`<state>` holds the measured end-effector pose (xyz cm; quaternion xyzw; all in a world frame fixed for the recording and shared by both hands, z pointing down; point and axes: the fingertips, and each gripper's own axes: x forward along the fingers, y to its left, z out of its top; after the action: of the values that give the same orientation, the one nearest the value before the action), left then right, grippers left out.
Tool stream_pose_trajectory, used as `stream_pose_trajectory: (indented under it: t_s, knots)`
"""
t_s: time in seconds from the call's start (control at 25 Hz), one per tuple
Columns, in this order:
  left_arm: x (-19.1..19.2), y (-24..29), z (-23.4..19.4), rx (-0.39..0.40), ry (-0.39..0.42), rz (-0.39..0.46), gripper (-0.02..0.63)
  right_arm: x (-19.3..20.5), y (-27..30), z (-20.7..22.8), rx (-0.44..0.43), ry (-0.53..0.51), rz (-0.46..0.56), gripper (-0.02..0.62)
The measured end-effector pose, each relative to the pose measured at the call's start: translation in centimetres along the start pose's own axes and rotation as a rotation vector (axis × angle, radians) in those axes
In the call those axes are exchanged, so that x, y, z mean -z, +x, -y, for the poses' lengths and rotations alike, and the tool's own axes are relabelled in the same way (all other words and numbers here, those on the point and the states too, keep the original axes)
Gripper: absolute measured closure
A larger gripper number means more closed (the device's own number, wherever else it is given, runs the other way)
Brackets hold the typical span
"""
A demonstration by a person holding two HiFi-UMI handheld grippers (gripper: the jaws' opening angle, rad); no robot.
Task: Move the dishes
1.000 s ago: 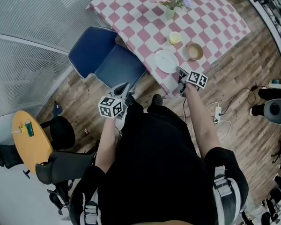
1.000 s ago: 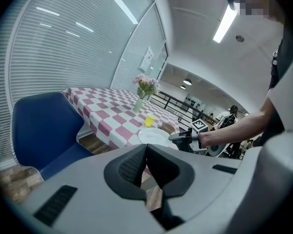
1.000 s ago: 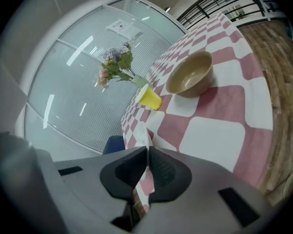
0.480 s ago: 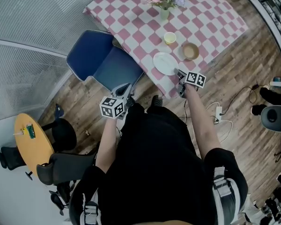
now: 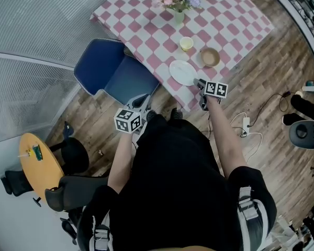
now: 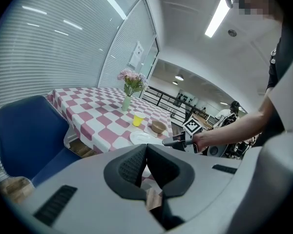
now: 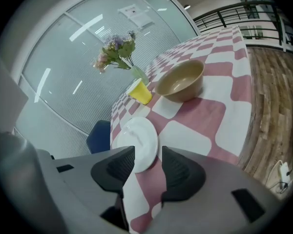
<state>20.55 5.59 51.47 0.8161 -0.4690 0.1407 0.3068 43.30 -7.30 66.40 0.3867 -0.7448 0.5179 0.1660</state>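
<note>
Plain round white plate (image 7: 136, 138) lies on pink-and-white checked tablecloth (image 7: 205, 113). Right gripper (image 7: 147, 156) jaws just opened wide, plate rim in gap, unpressed. Left gripper (image 6: 146, 152) jaws together, empty.

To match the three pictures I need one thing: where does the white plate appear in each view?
Head view: white plate in the upper part, slightly right of middle.
Left gripper view: white plate near the centre.
Right gripper view: white plate lower centre.
Shared landmark: yellow cup, just beyond the plate.
</note>
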Motion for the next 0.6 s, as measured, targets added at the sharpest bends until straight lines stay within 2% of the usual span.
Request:
stream_pose_trajectory:
  t_s: [0.12, 0.2, 0.32, 0.48, 0.6]
  knots:
    - [-0.3, 0.5, -0.5, 0.027, 0.009, -0.009, 0.584, -0.3, -0.9, -0.6, -0.009, -0.087, 0.024, 0.454]
    - [-0.4, 1.0, -0.8, 0.052, 0.015, -0.018, 0.584, 0.3, -1.6, -1.5, -0.016, -0.238, 0.005, 0.517]
    - [-1.0, 1.9, -1.1, 0.101, 0.035, -0.035, 0.584, 2.2, -2.5, -3.1, -0.019, -0.457, -0.04, 0.578]
    - [-2.5, 2.8, -1.5, 0.165, 0.069, -0.057, 0.584, 3.0, -4.0, -5.4, -0.019, -0.551, -0.002, 0.578]
    - [-3.5, 3.5, -1.6, 0.213, 0.1, -0.069, 0.584, 1.7, -5.5, -7.2, -0.005, -0.585, 0.119, 0.579]
